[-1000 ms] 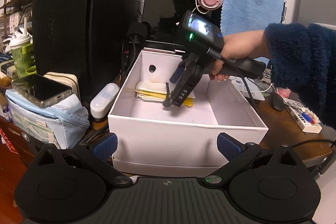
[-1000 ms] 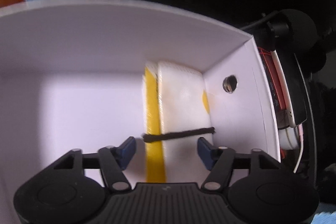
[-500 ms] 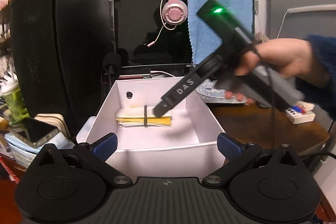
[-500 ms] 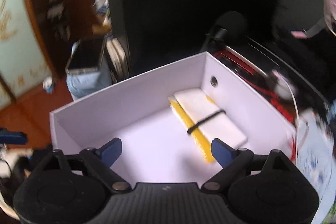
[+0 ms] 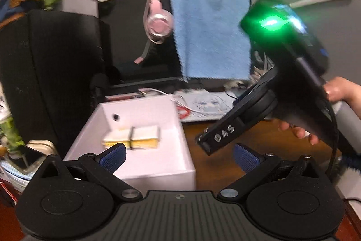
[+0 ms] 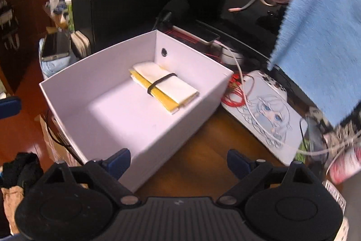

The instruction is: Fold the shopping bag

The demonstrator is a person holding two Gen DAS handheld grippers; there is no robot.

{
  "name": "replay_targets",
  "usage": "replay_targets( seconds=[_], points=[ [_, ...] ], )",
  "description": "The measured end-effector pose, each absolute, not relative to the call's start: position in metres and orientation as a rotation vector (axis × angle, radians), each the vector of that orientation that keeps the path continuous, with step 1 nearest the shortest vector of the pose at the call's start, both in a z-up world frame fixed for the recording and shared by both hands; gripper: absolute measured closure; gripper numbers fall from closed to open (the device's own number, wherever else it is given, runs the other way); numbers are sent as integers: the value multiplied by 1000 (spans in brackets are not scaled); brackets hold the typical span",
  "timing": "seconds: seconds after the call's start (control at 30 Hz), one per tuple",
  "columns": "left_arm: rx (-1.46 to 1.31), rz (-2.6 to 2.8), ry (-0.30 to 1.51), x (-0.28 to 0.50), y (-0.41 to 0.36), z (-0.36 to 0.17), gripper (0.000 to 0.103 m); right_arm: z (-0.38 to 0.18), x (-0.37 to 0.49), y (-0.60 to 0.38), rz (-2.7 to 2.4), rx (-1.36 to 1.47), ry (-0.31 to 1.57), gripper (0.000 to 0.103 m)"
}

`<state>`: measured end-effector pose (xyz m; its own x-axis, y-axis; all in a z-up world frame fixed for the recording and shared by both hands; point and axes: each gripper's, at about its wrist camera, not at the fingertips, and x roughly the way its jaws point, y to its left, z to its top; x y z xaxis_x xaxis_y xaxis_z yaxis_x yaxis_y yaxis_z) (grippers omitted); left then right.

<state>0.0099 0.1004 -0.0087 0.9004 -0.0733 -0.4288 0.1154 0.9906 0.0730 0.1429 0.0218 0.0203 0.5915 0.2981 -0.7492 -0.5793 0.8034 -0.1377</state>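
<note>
Folded shopping bag [image 6: 163, 88], banded, centre frame in white box [image 6: 94, 123]: light, soft, slippery; best pinched across elastic band [image 6: 161, 82]. Left tool [image 5: 179, 156] and right tool [image 6: 179, 160]: wide, empty.

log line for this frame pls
bag: folded, banded, in white box | left claw: open, empty | right claw: open, empty, outside box

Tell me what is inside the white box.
The white box holds only a folded yellow-and-white shopping bag, bound by a black elastic band, lying near the wall with the round hole. Whatever lies under the bag is hidden.
</note>
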Motion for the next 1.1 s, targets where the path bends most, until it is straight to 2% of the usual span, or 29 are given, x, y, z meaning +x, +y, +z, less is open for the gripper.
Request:
replay_targets(
  seconds=[0.13, 0.33, 0.57, 1.1],
  points=[
    [89, -84, 417, 12, 72, -12, 1, 19, 126, -20, 379, -301, 699, 10],
    [74, -104, 464, 25, 31, -16, 1, 9, 112, -102, 216, -34, 730, 10],
    [31, -142, 526, 44, -1, -19, 1, -5, 75, -180, 24, 105, 680, 10],
    [59, -65, 528, 30, -19, -18, 1, -9, 17, -192, -117, 77, 553, 10]
  ],
)
